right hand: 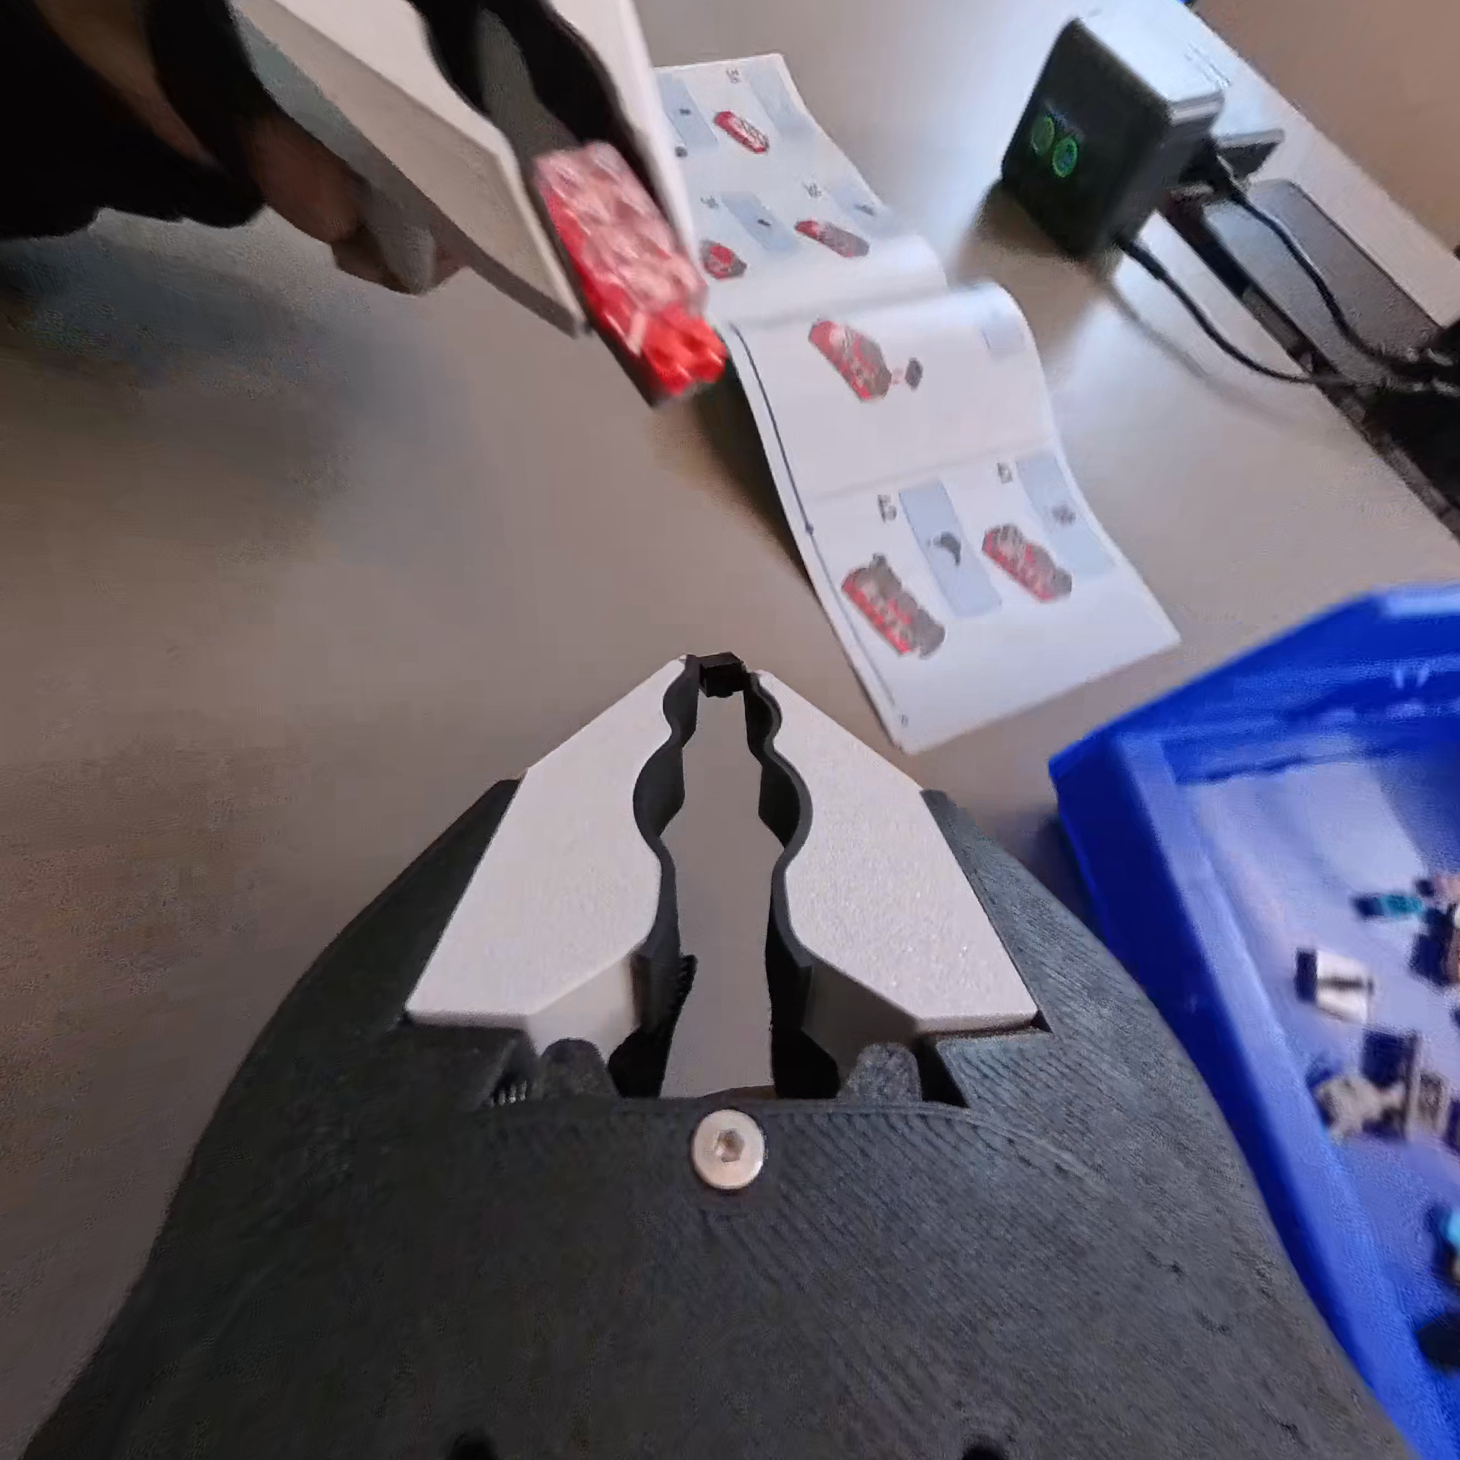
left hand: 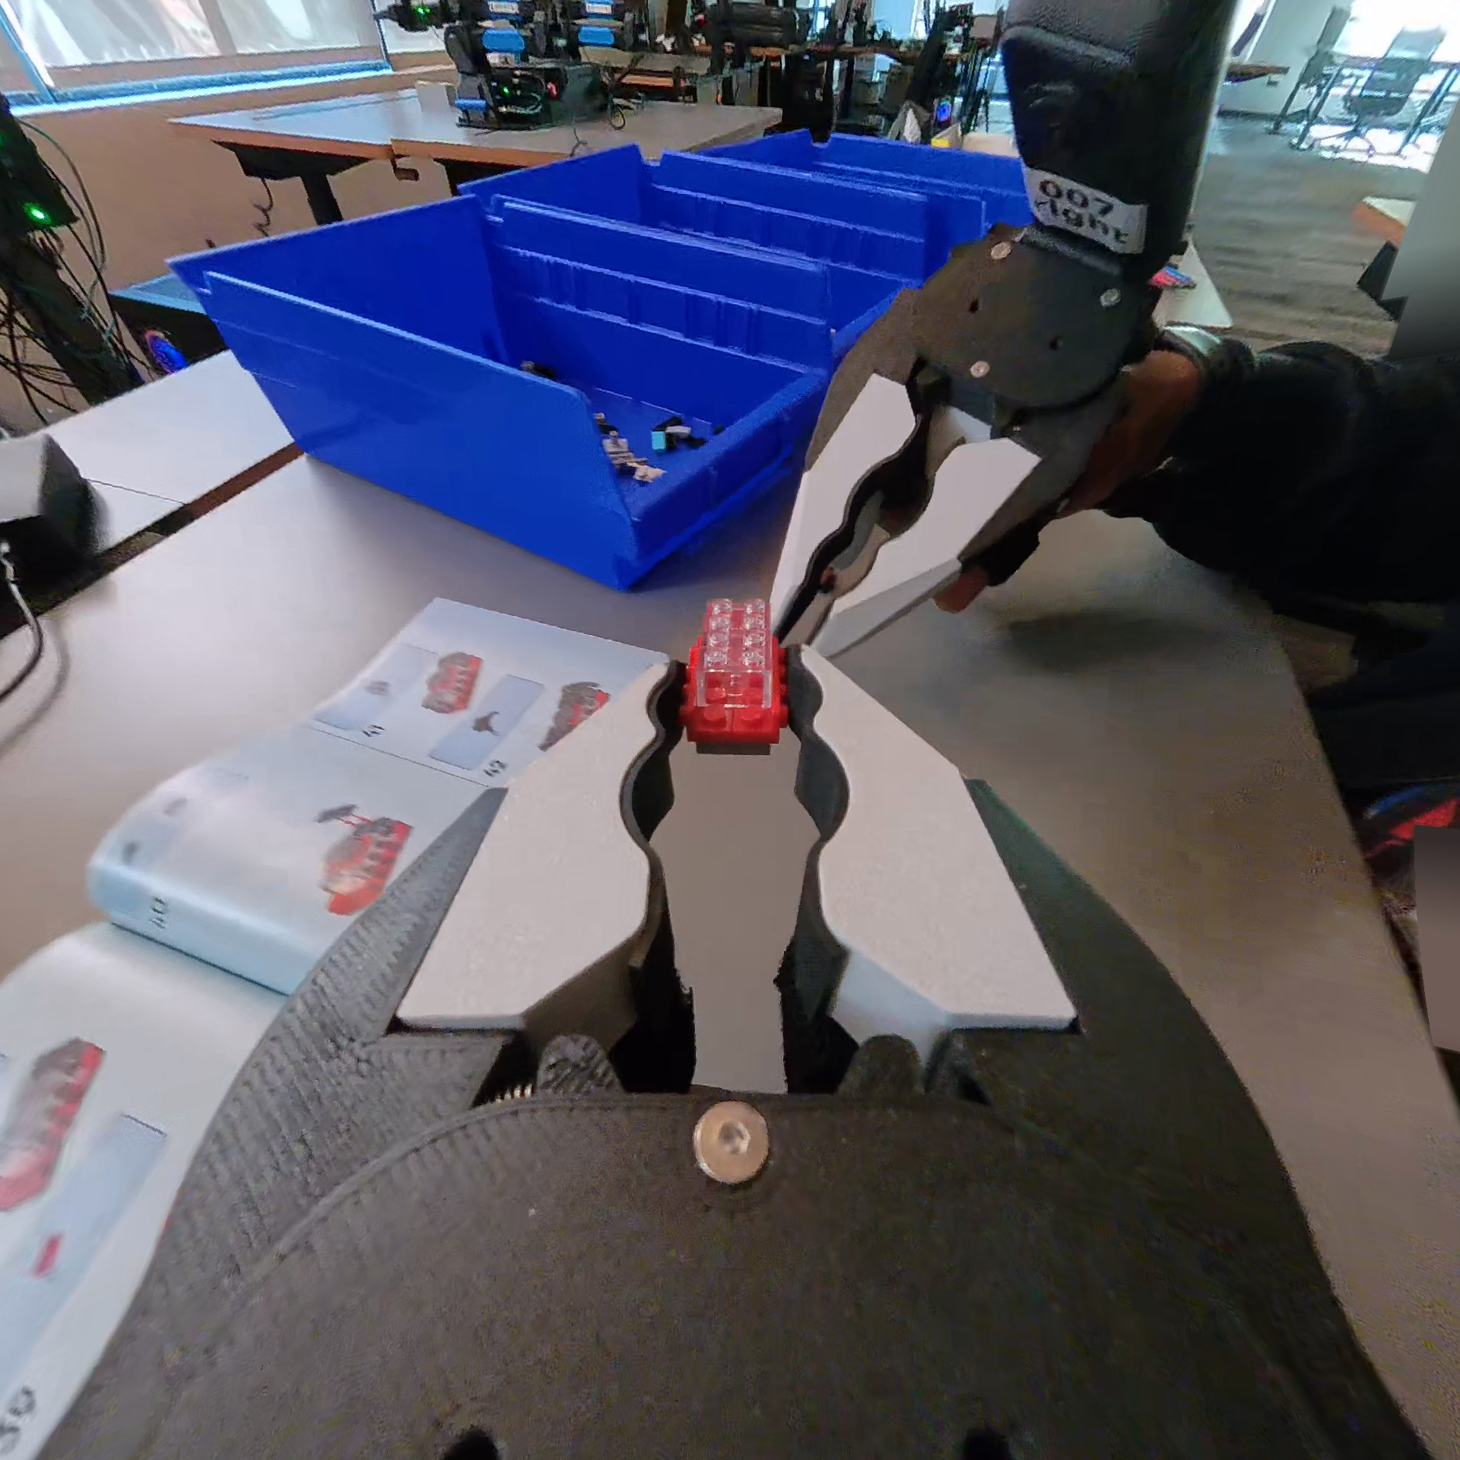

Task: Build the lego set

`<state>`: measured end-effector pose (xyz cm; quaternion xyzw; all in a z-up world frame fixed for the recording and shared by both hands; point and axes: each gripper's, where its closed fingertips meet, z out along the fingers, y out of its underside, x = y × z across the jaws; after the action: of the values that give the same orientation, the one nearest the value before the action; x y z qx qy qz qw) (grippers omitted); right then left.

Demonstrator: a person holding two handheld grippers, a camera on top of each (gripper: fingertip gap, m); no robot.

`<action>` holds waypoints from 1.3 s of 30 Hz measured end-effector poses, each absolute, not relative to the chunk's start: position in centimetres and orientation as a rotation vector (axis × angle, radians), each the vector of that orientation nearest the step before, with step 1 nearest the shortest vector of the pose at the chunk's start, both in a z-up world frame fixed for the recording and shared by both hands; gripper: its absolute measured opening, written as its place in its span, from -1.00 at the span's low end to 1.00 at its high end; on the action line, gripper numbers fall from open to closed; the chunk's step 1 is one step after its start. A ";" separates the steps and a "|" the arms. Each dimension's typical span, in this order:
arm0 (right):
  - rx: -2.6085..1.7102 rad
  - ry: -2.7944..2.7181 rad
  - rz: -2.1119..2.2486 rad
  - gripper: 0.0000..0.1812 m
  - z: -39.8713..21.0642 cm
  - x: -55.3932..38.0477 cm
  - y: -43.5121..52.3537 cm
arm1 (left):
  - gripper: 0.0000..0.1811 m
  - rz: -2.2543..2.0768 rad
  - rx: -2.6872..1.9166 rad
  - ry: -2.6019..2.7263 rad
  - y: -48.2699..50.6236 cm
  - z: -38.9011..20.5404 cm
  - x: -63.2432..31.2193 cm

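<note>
My left gripper (left hand: 733, 679) is shut on a red lego model (left hand: 735, 707) with a clear brick (left hand: 736, 648) on top, held above the grey table. The model also shows in the right wrist view (right hand: 632, 276), blurred, between the left gripper's fingers (right hand: 474, 197). My right gripper (right hand: 720, 675) is shut on a small black lego piece (right hand: 719, 677). In the left wrist view the right gripper (left hand: 798, 624) comes in from the upper right, its tips close beside the model's far right corner.
An open instruction booklet (left hand: 332, 790) lies left of the model; it also shows in the right wrist view (right hand: 948, 474). Blue bins (left hand: 490, 411) stand behind, the near one with several small loose pieces (left hand: 648, 450). A black box with cables (right hand: 1106, 150) sits far right. There is about 8 cm between the tips of the two grippers.
</note>
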<state>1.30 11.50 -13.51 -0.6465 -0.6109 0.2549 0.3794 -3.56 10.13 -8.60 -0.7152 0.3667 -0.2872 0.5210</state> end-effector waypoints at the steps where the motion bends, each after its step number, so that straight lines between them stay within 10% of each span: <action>1: -1.643 -1.579 0.642 -0.87 -13.6 0.5 11.8 | -0.70 -0.685 -1.707 0.875 10.7 -8.7 -3.7; 39: -1.663 -1.769 0.783 -0.77 -16.8 1.5 9.7 | -0.70 -0.812 -1.846 0.829 9.4 -12.4 -5.2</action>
<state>1.51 9.72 -16.75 -0.6237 -0.6633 0.2936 0.2911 -5.24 9.43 -12.37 -0.7508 0.3370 -0.3303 0.4623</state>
